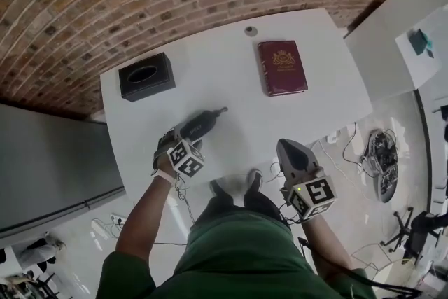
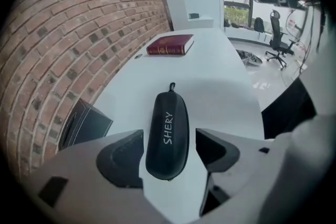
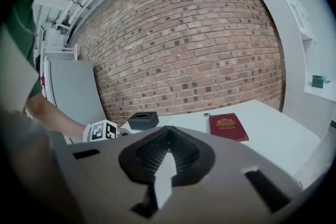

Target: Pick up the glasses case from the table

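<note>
Lining up the grab is what's being done here, looks like: the glasses case (image 2: 168, 134) is laid flat on the white table (image 2: 226, 97), straddled by the left gripper (image 2: 169, 147), jaws spread wide, pads clear of both sides. A squeeze across its middle is probably needed next, then a lift. The right gripper (image 3: 168, 136) is pinched shut on nothing.

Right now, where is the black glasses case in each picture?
Head view: the glasses case lies left of middle on the white table.
Left gripper view: low in the middle, between the left gripper's open jaws.
Right gripper view: not in it.
Shared landmark: the red book shows in all three.
</note>
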A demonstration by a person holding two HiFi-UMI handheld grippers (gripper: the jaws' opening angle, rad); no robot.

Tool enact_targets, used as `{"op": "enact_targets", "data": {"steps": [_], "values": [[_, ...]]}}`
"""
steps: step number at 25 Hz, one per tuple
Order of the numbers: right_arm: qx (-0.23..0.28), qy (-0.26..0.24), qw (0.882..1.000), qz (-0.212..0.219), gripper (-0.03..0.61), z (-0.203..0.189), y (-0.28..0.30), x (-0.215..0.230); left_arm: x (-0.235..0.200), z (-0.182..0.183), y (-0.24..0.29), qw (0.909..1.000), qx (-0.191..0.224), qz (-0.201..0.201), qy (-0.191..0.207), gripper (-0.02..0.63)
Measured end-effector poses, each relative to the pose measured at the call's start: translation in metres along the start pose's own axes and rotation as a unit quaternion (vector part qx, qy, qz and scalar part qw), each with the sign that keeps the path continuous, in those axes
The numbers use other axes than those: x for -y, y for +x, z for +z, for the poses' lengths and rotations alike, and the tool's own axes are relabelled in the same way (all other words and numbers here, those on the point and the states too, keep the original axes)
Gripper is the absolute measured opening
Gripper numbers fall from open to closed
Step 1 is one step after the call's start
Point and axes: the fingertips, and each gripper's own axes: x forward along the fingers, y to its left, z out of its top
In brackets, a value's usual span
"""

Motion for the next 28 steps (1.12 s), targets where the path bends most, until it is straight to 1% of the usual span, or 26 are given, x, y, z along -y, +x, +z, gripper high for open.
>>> {"op": "enact_targets", "data": {"steps": [4,11,16,20,24,28], "values": [[-0.005,0.005,1.0,-0.01,0.002,-0.004,-0.006,0.01,0.002,0.002,0.017,0.9994,-0.02,0.0,0.027,0.305],[-0.002,0.008,1.0,-0.018,0.002,-0.005,-0.013,0.019,0.006,0.004,0.034,0.9974,-0.051,-0.008,0.05,0.316],[-0.004,0.009,1.0,-0.018,0.002,-0.007,-0.016,0.022,0.005,-0.003,0.045,0.9954,-0.073,0.002,0.062,0.322],[-0.013,0.018,1.0,-0.013,0.002,-0.005,-0.018,0.019,0.001,-0.004,0.049,0.9953,-0.077,0.013,0.057,0.322],[-0.014,0.016,1.0,-0.012,0.002,-0.009,-0.022,0.02,0.002,-0.003,0.047,0.9957,-0.073,0.011,0.055,0.313],[-0.007,0.006,1.0,-0.012,0.002,-0.012,-0.023,0.025,0.004,-0.001,0.039,0.9979,-0.054,0.015,0.031,0.307]]}}
